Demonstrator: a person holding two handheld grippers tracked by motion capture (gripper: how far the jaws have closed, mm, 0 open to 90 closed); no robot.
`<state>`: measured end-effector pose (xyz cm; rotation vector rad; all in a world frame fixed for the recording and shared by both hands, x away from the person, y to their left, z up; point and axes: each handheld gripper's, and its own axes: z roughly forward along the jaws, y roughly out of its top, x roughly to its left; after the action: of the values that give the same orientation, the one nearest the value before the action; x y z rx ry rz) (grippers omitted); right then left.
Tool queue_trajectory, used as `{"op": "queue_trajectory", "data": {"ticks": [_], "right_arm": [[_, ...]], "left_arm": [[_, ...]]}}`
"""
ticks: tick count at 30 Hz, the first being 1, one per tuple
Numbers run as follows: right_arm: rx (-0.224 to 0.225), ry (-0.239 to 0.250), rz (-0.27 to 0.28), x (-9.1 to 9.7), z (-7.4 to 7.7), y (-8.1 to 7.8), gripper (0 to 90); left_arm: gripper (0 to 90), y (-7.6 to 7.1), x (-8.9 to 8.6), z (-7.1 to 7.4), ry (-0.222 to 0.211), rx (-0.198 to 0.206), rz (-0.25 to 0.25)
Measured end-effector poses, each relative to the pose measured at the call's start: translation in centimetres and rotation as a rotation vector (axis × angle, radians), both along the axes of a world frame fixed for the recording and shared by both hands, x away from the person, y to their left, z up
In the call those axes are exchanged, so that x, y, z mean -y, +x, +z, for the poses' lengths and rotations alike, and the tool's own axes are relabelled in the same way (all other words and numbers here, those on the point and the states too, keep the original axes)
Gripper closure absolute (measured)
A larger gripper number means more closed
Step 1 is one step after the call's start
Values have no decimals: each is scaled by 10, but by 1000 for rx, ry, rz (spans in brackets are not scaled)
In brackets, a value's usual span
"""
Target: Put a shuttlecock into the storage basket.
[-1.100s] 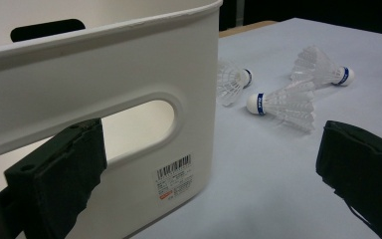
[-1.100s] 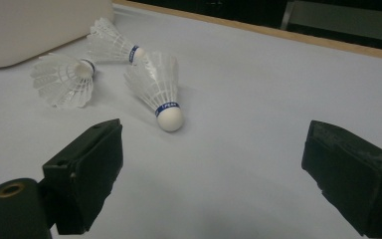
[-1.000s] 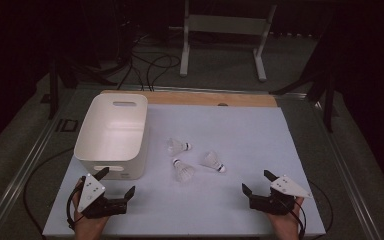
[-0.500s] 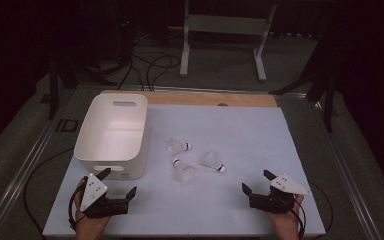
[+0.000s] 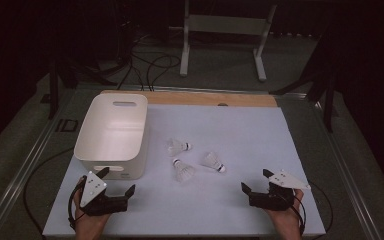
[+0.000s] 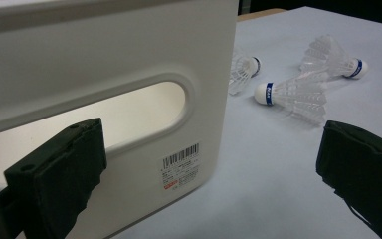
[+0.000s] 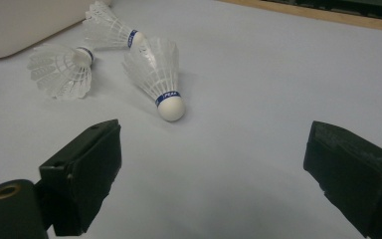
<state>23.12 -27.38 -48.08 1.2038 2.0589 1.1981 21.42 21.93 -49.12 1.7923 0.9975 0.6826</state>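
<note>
Three shuttlecocks (image 5: 186, 157) between wide-open, empty left gripper (image 5: 116, 182); right gripper (image 5: 255, 181) likewise

stand (image 5: 225, 25) (white-framed) beyond table | cables (image 5: 145, 65) on floor

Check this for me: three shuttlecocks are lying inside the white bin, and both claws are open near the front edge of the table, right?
Not quite. The three shuttlecocks lie on the table to the right of the bin, not inside it; the high view shows this. The rest holds: the left claw and right claw are both open near the front edge.
</note>
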Motion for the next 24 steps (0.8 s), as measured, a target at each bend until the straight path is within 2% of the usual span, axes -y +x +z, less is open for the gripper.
{"op": "queue_trajectory", "data": {"ticks": [8, 24], "right_arm": [[-19, -1, 6, 0, 8, 6, 82], [-23, -58, 17, -6, 25, 15, 82]], "left_arm": [[2, 1, 2, -1, 15, -4, -8], [2, 1, 6, -2, 41, -7, -16]]}}
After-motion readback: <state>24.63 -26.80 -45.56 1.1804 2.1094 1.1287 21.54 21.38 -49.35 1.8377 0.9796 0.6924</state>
